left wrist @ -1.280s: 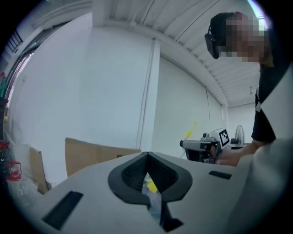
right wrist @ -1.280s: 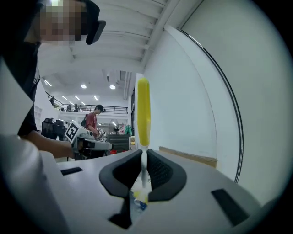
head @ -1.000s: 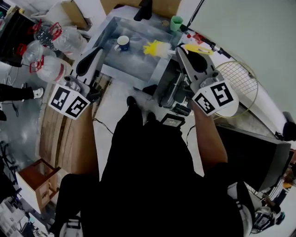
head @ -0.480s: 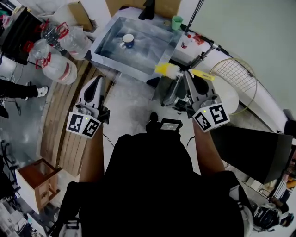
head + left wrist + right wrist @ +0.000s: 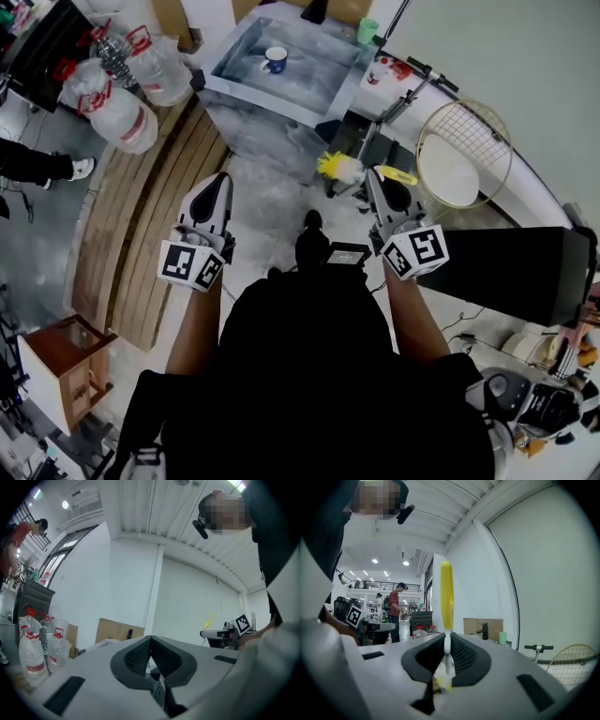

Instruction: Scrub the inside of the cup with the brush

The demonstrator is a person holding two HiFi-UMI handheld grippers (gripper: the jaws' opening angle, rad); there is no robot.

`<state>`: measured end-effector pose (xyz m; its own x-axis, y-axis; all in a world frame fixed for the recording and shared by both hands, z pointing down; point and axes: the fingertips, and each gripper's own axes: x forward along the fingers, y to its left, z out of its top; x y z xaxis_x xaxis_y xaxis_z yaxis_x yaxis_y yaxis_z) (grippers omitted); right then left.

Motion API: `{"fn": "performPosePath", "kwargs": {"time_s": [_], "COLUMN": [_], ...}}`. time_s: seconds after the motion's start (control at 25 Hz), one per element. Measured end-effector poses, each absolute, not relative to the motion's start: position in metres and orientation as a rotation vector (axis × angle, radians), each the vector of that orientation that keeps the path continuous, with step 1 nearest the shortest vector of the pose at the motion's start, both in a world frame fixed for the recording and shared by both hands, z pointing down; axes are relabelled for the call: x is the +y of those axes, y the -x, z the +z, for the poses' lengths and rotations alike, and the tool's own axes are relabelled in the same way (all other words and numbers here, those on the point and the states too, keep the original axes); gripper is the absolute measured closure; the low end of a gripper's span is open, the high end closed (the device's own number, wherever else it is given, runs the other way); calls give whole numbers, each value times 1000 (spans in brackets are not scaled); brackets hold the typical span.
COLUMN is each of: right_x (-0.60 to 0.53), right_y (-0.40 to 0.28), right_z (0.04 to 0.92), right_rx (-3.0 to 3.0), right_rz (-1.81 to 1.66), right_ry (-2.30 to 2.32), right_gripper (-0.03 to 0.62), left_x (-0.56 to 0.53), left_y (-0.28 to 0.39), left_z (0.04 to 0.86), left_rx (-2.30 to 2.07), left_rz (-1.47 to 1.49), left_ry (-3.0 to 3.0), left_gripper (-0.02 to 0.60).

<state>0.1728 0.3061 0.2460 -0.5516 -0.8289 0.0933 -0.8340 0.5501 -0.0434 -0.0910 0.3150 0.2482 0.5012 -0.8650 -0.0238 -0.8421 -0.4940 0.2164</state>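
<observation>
Short of the sink (image 5: 314, 75), both level: left claw (image 5: 150, 640) closed empty, right claw (image 5: 448, 641) gripping brush (image 5: 446, 595).

Brush (image 5: 337, 167) (right gripper (image 5: 375, 174)), left gripper (image 5: 219, 180), back from sink (image 5: 314, 75)

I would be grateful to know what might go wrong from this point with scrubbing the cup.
1. The right gripper pinches the brush on its thin white neck, so the brush may swivel or slip under scrubbing pressure.
2. The cup stands loose in the sink, far from both grippers, and the left gripper is shut and empty. Unsteadied, the cup may slide or tip.
</observation>
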Motion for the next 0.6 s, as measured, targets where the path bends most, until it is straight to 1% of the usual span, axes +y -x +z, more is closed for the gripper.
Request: {"fn": "performPosePath", "kwargs": {"time_s": [0.32,0.6], "right_x": [405,434], "right_y": [-139,-144], "right_z": [262,272], "right_rx": [-2697,-2738], "right_rz": [191,188], "right_ry": [-1361,-1246], "right_gripper": [553,553], "left_x": [407,461], "left_y": [101,84], "left_z": [282,278], "left_rx": [-1440,-1477], "left_rz": [-150,-148], "left_ry": [-2483,-2495], "left_gripper": [566,566]}}
